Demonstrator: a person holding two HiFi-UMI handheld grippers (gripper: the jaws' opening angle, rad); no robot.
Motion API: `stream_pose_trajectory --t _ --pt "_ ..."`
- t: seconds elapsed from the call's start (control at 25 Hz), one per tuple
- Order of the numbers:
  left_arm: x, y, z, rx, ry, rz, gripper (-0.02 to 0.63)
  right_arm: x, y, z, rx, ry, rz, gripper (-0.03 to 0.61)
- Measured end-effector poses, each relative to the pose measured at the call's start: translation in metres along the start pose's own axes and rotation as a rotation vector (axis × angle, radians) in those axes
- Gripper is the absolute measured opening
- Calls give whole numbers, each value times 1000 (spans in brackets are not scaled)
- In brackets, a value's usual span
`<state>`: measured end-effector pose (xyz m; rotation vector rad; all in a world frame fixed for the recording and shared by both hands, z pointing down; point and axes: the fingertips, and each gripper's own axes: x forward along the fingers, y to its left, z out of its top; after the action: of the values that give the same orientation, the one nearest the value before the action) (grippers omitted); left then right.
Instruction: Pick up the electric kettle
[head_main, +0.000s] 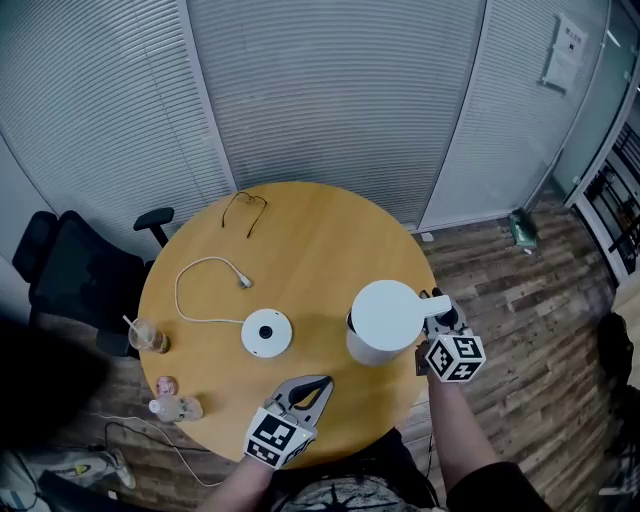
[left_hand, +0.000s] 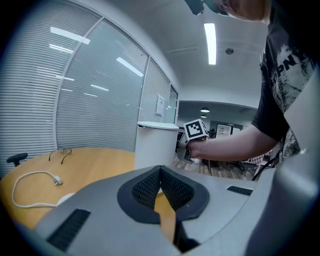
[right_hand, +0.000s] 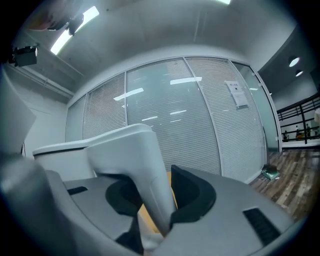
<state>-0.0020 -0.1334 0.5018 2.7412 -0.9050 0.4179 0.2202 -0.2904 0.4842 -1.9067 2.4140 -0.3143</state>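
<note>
A round wooden desk (head_main: 310, 240) is seen from above, in an office with slatted blinds behind glass walls. A white electric kettle (head_main: 385, 320) is over the right part of the desk, off its round white base (head_main: 266, 333), which lies near the middle, just to the kettle's left. It cannot be told whether the kettle rests on the desk or hangs above it.

The right tool (head_main: 436, 318) comes in from the desk's right edge and pinches the kettle's white handle (right_hand: 145, 170). In the right gripper view the dark pads press on both sides of the handle.

The left tool (head_main: 318, 384) hangs over the near edge of the desk, apart from the kettle. Its jaws are pressed together at the tips with nothing between them.

A white cable (head_main: 195, 290) curls from the base toward the left. A pair of glasses (head_main: 245, 208) lies at the far side. A plastic cup with a straw (head_main: 145, 335) and a small bottle (head_main: 175, 408) sit at the left edge. A black office chair (head_main: 70, 270) stands just beside the desk on the left.
</note>
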Motion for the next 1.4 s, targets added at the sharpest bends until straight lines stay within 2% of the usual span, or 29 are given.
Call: stream_pose_trajectory --t 0.52,0.76,0.92,1.12,1.4 --pt "18 2 -12 -13 64 30 2 3 -29 -43 31 63 -9 131" --pt "33 -9 -17 -24 80 1 2 4 -38 -58 58 75 8 131" --pt "42 -10 -19 -17 100 9 2 4 -44 -60 79 60 23 132" --pt "44 -10 -21 -25 96 22 2 6 -38 -61 48 50 63 133" --pt "44 -4 -20 -27 94 31 2 9 -38 -60 24 41 64 133"
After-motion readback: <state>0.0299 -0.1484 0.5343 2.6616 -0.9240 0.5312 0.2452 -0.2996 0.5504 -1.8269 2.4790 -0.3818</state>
